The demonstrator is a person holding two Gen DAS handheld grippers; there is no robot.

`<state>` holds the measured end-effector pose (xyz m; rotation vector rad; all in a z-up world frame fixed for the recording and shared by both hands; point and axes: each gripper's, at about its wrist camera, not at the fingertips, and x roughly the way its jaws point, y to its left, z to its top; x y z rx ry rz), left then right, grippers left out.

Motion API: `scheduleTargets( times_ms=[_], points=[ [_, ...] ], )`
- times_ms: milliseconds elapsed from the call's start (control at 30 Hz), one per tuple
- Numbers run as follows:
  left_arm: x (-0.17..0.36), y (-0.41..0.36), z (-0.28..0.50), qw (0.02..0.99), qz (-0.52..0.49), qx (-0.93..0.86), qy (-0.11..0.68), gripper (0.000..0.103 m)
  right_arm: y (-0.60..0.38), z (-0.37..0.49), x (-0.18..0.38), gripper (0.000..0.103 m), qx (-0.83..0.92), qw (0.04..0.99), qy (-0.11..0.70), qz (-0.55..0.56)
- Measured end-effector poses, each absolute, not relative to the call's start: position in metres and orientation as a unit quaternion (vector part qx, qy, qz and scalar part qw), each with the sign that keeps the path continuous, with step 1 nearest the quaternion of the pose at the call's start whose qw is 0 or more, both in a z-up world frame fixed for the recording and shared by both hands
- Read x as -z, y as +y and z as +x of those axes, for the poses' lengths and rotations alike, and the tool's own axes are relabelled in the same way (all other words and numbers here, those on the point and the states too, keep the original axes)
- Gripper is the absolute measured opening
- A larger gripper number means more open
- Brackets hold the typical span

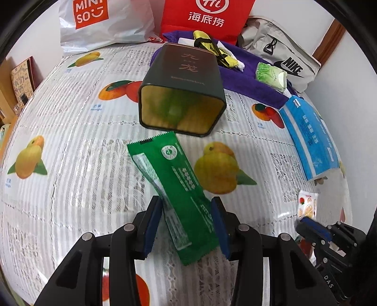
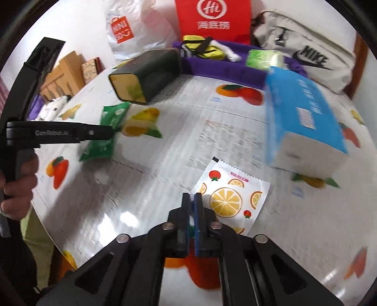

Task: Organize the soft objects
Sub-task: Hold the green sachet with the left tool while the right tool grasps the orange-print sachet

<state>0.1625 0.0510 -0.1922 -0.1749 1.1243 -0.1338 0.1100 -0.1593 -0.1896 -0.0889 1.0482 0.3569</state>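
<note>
My left gripper [image 1: 187, 207] is shut on a long green sachet [image 1: 174, 183] and holds it above the table, its tip pointing toward the open mouth of a dark green tin [image 1: 186, 87] lying on its side. The tin [image 2: 146, 75] and the sachet [image 2: 107, 131] also show in the right wrist view, with the left gripper [image 2: 113, 131] at the left. My right gripper [image 2: 192, 200] is shut and empty, low over the table, just left of a white sachet with lemon and tomato prints [image 2: 232, 195]. That sachet also shows in the left wrist view [image 1: 306, 203].
A fruit-print tablecloth [image 1: 70, 141] covers the table. A blue tissue pack [image 2: 304, 120] lies at the right. A purple cloth [image 1: 247, 80] at the back carries a yellow pouch [image 1: 219, 54] and a green pack [image 1: 271, 75]. Behind stand a white bag [image 1: 101, 21], a red bag [image 1: 205, 18] and a Nike bag [image 1: 282, 58].
</note>
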Motion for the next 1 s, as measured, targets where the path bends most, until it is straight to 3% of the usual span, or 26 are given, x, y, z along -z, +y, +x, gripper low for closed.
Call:
scheduleTargets(
  times_ms=[67, 100, 133, 200, 300, 467, 600, 700, 767, 833, 1000],
  points=[
    [0.191, 0.049, 0.159, 0.84, -0.081, 0.064, 0.533, 0.042, -0.167, 0.104, 0.186, 0.037, -0.156, 0.858, 0.489, -0.037],
    [0.191, 0.049, 0.158, 0.839, -0.082, 0.065, 0.534, 0.042, -0.172, 0.102, 0.184, 0.059, -0.149, 0.861, 0.485, -0.031],
    [0.191, 0.049, 0.156, 0.838, -0.083, 0.067, 0.535, 0.042, -0.176, 0.1, 0.182, 0.067, -0.141, 0.866, 0.478, -0.027],
    [0.191, 0.047, 0.154, 0.837, -0.082, 0.068, 0.536, 0.042, -0.183, 0.097, 0.179, 0.067, -0.12, 0.879, 0.46, -0.029],
    [0.191, 0.045, 0.151, 0.838, -0.08, 0.066, 0.536, 0.042, -0.193, 0.1, 0.181, 0.079, -0.085, 0.889, 0.449, -0.031],
    [0.192, 0.041, 0.148, 0.842, -0.079, 0.069, 0.529, 0.051, -0.204, 0.113, 0.198, 0.079, -0.087, 0.88, 0.467, 0.024],
    [0.193, 0.035, 0.152, 0.848, -0.067, 0.063, 0.522, 0.057, -0.19, 0.114, 0.204, 0.085, -0.069, 0.887, 0.456, 0.004],
    [0.195, 0.028, 0.159, 0.853, -0.049, 0.044, 0.517, 0.059, -0.182, 0.113, 0.206, 0.084, -0.054, 0.893, 0.447, -0.015],
    [0.197, 0.023, 0.165, 0.858, -0.033, 0.026, 0.513, 0.058, -0.185, 0.113, 0.206, 0.078, -0.054, 0.895, 0.443, -0.009],
    [0.198, 0.022, 0.169, 0.86, -0.027, 0.014, 0.51, 0.058, -0.188, 0.114, 0.205, 0.065, -0.05, 0.899, 0.436, -0.014],
    [0.198, 0.019, 0.17, 0.866, -0.003, -0.005, 0.5, 0.044, -0.197, 0.115, 0.203, 0.05, -0.057, 0.898, 0.435, -0.014]
  ],
)
